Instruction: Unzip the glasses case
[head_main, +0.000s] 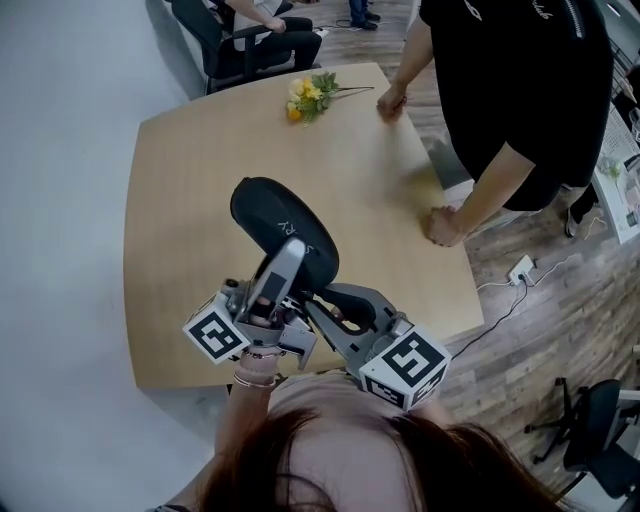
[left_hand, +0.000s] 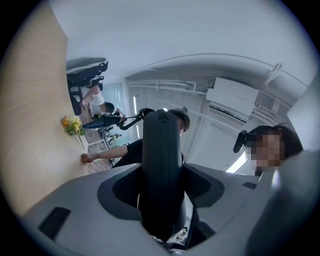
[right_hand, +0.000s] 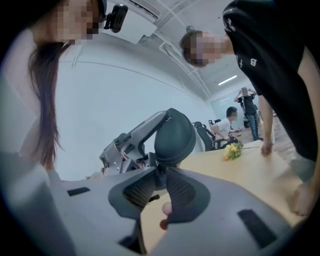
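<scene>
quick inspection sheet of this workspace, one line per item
surface: light wooden table
job's things: black glasses case, held up off the table, tilted; whether it is zipped can't be told
clutter: yellow flowers near the far edge
grippers: left tool clamped across the case; right tool tips closed at the case's lower end, seemingly on the zip pull
cables: power strip with white cable on the floor, right of the table
surroundings: bystander leaning both hands on the table; office chairs beyond
</scene>
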